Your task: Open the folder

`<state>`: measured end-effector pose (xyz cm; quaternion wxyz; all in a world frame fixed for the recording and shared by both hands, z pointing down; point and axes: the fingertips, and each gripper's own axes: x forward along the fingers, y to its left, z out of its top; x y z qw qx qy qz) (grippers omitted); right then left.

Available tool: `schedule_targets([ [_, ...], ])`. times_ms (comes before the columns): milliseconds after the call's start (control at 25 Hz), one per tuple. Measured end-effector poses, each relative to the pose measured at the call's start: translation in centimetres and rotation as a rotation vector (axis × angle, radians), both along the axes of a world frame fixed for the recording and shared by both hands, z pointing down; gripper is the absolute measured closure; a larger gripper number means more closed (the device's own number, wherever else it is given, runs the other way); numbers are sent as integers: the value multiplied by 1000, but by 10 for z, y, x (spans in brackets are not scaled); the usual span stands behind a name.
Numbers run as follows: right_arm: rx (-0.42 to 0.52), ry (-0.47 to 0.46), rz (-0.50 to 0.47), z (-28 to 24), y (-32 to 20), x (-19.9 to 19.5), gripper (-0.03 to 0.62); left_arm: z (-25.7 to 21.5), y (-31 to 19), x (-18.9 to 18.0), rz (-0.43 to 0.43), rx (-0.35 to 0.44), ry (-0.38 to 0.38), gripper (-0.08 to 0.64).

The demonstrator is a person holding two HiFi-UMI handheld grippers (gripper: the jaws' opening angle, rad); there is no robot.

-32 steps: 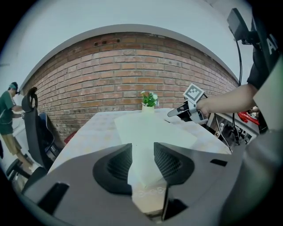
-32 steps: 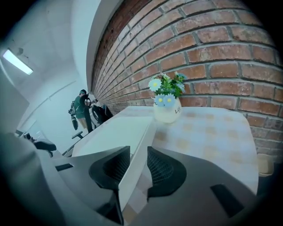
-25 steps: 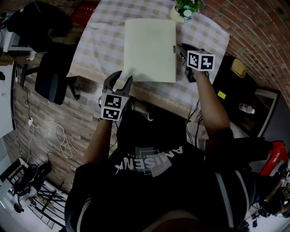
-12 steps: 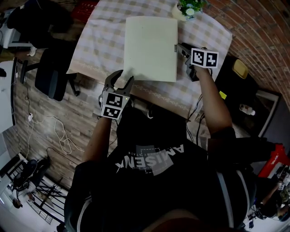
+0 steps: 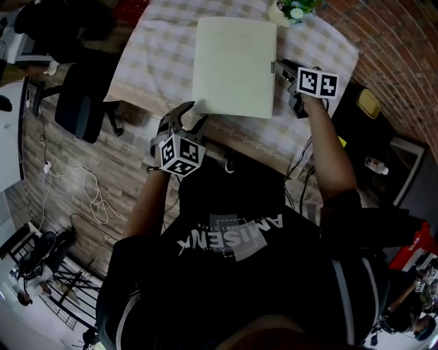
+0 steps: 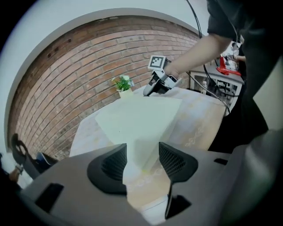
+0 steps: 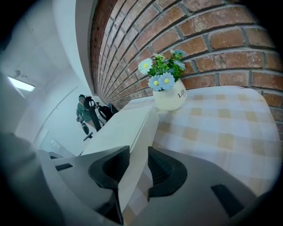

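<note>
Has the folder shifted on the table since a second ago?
No. The folder sits in the same place against the flowerpot beside its far right corner; only the view shifted.

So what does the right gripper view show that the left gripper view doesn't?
Only the right gripper view: the right tongs astride one edge of the folder, and lettering on the flower pot.
Only the left gripper view: the left tongs, which have just been opening, with the folder's near corner showing in their gap and the pads off it. Beyond them are the person's arm, the right tongs seen from outside, and the patterned hem of the tablecloth.
Both: the pale closed folder, the flower pot, the brick wall and the checked tablecloth.
</note>
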<state>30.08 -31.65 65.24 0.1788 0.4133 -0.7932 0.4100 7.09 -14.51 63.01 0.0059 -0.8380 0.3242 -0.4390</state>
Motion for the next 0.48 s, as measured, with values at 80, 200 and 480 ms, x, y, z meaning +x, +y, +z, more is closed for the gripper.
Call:
schedule_targets([
  [80,2,-1,-1,0,0,0,430,3,-1,3,41,37,-59,341],
  [200,6,-2,0,0,0,0,430,-2,-5,10,59,78,-112,341],
  [480,3,-5,4,0,1,0,430,-9,-8,19,131,145,-209,336],
])
